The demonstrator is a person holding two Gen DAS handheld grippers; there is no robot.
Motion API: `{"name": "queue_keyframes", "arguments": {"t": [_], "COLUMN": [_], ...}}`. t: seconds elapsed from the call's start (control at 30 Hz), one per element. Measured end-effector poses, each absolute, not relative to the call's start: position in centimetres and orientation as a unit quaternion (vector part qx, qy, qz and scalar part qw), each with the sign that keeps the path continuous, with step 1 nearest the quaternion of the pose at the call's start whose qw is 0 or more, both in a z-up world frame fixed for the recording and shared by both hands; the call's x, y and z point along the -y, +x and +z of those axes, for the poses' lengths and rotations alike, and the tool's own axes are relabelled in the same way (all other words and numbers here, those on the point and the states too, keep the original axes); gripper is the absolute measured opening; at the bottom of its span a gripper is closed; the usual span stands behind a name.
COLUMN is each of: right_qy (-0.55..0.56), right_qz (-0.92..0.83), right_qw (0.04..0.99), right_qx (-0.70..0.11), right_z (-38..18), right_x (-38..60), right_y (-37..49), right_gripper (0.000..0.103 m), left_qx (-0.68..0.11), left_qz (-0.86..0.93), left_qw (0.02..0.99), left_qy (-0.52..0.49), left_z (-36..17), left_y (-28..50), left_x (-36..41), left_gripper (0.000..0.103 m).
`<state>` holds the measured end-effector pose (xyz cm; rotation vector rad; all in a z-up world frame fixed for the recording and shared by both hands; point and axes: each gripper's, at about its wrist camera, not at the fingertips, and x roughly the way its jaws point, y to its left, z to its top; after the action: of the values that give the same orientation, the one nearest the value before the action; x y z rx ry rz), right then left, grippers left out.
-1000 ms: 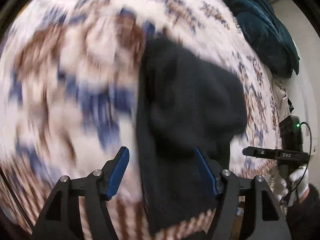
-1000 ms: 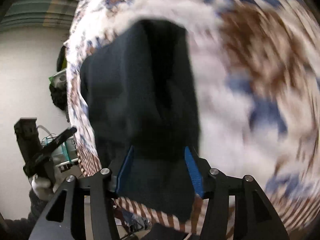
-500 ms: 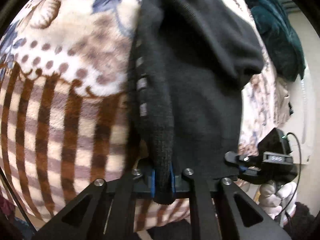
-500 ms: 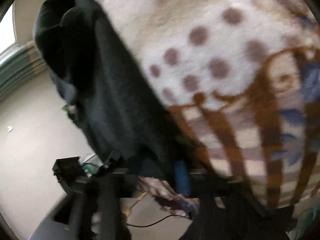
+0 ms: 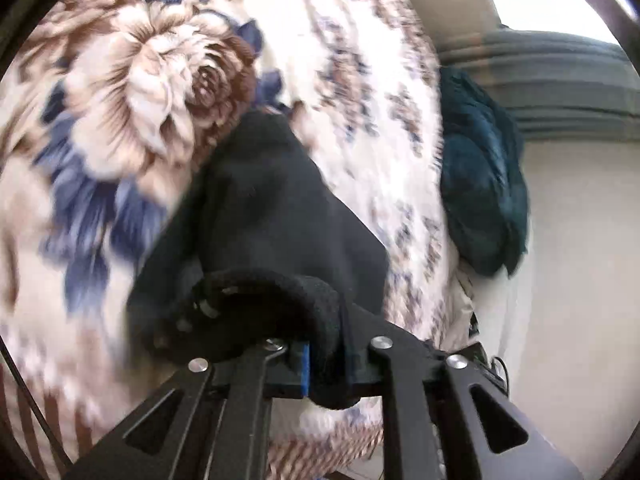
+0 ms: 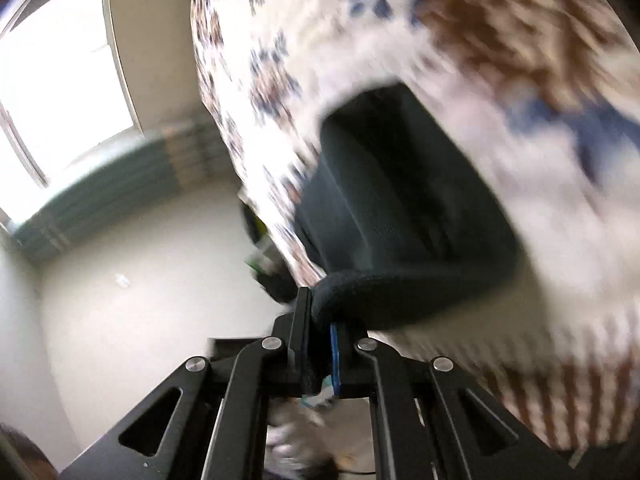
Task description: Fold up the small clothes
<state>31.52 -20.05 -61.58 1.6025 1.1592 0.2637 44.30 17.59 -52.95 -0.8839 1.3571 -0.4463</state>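
A small black knit garment lies on a flowered blanket, its thick hem lifted and curled towards me. My left gripper pinches that hem between its blue pads; its jaws are opening slightly, with the fabric still between them. In the right wrist view the same black garment stretches from the blanket to my right gripper. Its jaws are closing on the other end of the hem, and the cloth is pressed between the pads. Both views are blurred by motion.
A dark teal plush cloth is heaped at the blanket's far right edge. Beyond the edge are a pale wall and striped curtain. The right wrist view shows a bright window and pale floor to the left.
Both grippers went from open around the garment to pinching its hem. They have since lifted and pulled the hem up off the blanket, and both views have swung round.
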Motion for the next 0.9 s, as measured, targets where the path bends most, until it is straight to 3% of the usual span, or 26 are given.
{"name": "queue_keyframes", "arguments": {"t": [0.07, 0.1, 0.13, 0.17, 0.23, 0.4, 0.53, 0.6, 0.67, 0.7, 0.73, 0.77, 0.8, 0.9], "right_qy": [0.673, 0.661, 0.652, 0.637, 0.578, 0.399, 0.276, 0.25, 0.256, 0.252, 0.241, 0.23, 0.228, 0.208], "right_qz": [0.103, 0.11, 0.113, 0.117, 0.117, 0.102, 0.109, 0.097, 0.094, 0.099, 0.098, 0.096, 0.096, 0.091], "right_qw": [0.556, 0.57, 0.584, 0.606, 0.653, 0.738, 0.759, 0.764, 0.761, 0.766, 0.775, 0.783, 0.786, 0.802], "right_qx": [-0.477, -0.475, -0.47, -0.463, -0.475, -0.534, -0.579, -0.587, -0.588, -0.582, -0.576, -0.57, -0.566, -0.552], "right_z": [-61.4, -60.6, -59.8, -58.5, -56.4, -53.8, -56.3, -57.8, -58.5, -58.2, -57.6, -57.1, -56.5, -54.8], "right_x": [21.1, 21.4, 21.3, 22.1, 22.5, 21.6, 18.3, 17.6, 17.3, 17.2, 17.0, 16.9, 16.8, 16.3], "right_y": [32.3, 32.4, 32.3, 32.3, 31.4, 29.8, 31.7, 33.3, 34.5, 34.5, 34.3, 34.1, 33.9, 32.9], "right_gripper": [0.027, 0.044, 0.054, 0.057, 0.06, 0.06, 0.06, 0.057, 0.045, 0.033, 0.021, 0.017, 0.011, 0.008], "left_qx": [-0.628, -0.622, -0.606, -0.592, -0.569, -0.559, -0.586, -0.596, -0.601, -0.596, -0.591, -0.58, -0.571, -0.531], "left_qz": [-0.173, -0.175, -0.18, -0.182, -0.179, -0.184, -0.187, -0.18, -0.166, -0.166, -0.165, -0.168, -0.174, -0.187], "left_qw": [0.637, 0.635, 0.644, 0.655, 0.678, 0.756, 0.77, 0.77, 0.775, 0.781, 0.787, 0.795, 0.801, 0.826], "left_qy": [-0.412, -0.423, -0.431, -0.433, -0.43, -0.286, -0.17, -0.142, -0.103, -0.081, -0.068, -0.058, -0.044, -0.029], "left_z": [-54.6, -54.5, -54.0, -53.6, -52.2, -48.3, -49.9, -51.3, -52.5, -52.8, -52.9, -53.0, -52.7, -50.9], "left_y": [45.4, 45.2, 44.7, 44.2, 43.2, 41.4, 42.8, 44.4, 45.8, 46.2, 46.0, 45.8, 45.3, 43.6], "left_x": [-18.0, -18.4, -18.8, -19.1, -19.8, -17.9, -13.5, -12.0, -10.9, -10.4, -10.6, -10.7, -10.9, -11.8], "left_gripper": [0.02, 0.023, 0.033, 0.047, 0.054, 0.054, 0.054, 0.054, 0.054, 0.054, 0.043, 0.017, 0.009, 0.005]}}
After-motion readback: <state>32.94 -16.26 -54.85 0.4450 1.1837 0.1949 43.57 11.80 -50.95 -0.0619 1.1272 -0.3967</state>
